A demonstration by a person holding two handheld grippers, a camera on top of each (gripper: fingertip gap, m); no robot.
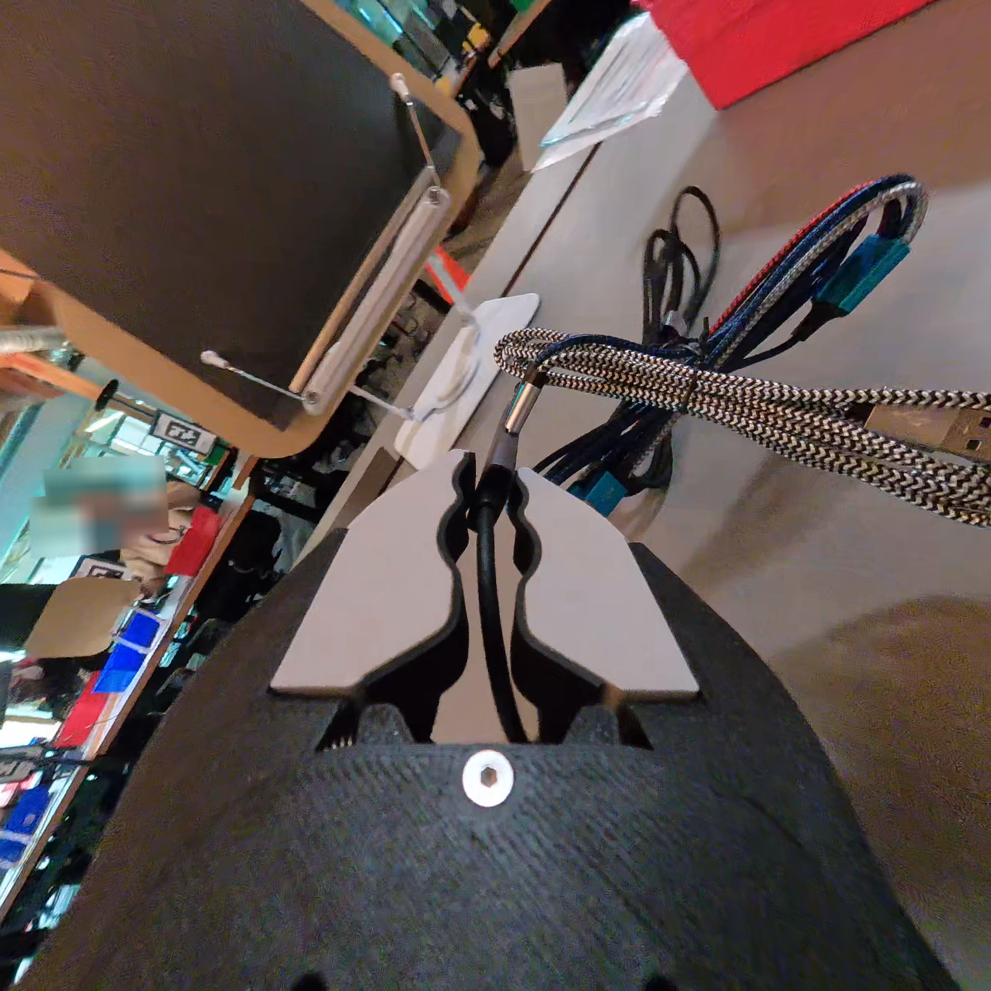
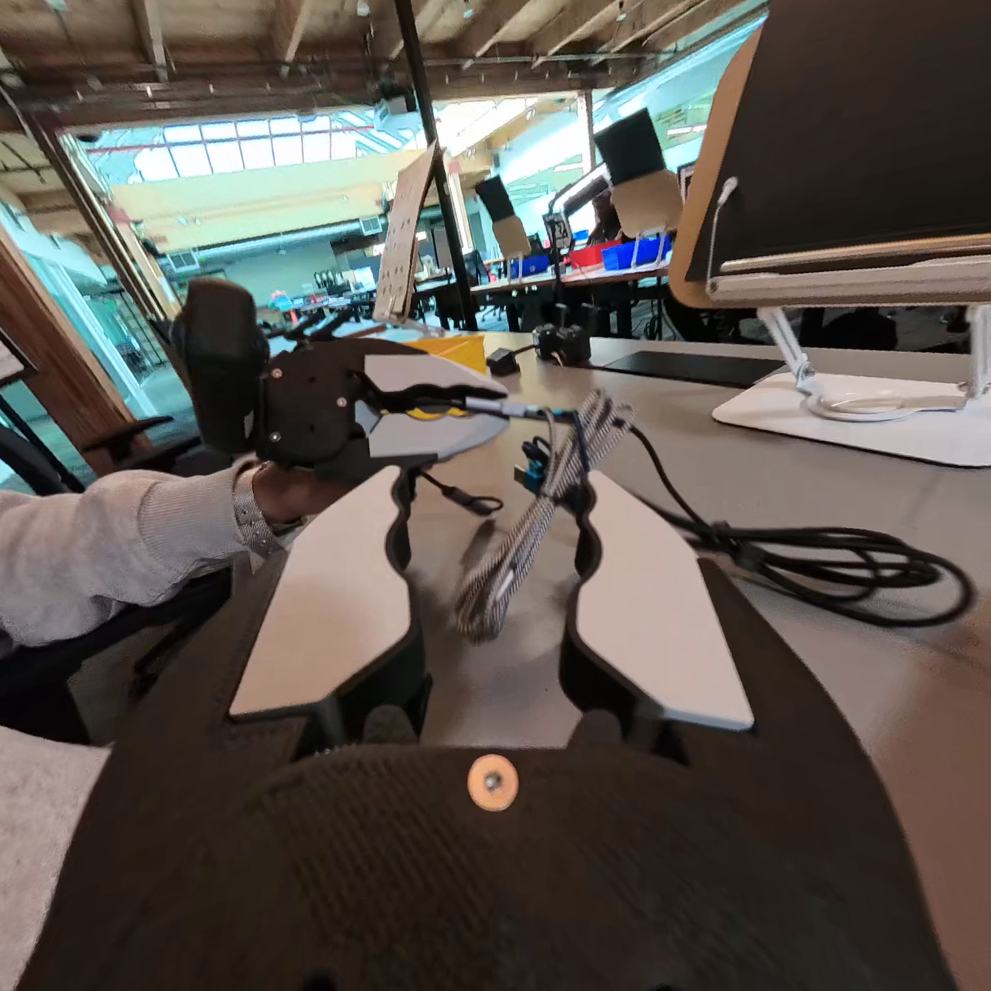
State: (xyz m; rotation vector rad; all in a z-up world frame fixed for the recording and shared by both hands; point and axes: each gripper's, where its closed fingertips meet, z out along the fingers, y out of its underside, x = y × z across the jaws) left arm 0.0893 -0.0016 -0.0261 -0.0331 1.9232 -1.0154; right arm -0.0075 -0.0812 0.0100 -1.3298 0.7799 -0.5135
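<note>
Tongs of the left gripper (image 1: 492,474) are pressed together on a black cable (image 1: 489,590), pinching it just behind its grey plug, which is joined end to end with a metal connector (image 1: 523,399) on a bundle of braided cables (image 1: 724,397). The bundle, black-and-white weave mixed with blue and red strands and teal plugs (image 1: 863,273), hangs off that joint above the bench (image 1: 804,563), on the near side of the white monitor base (image 1: 466,364). In the right wrist view the left gripper (image 2: 496,407) is held side-on by a hand (image 2: 289,482) in a pale sleeve, well left of the monitor base (image 2: 858,423). The right gripper (image 2: 493,482) has its tongs spread wide, and the lower loop of the braided bundle (image 2: 504,563) droops between them; whether it touches either finger cannot be told. A loose coil of black cable (image 2: 831,579) lies on the bench (image 2: 804,724) in front of the base. The bundle is motion-blurred in the right wrist view, so how its strands are tied cannot be made out, and where the pinched cable's free end runs is hidden under the left gripper's body.
</note>
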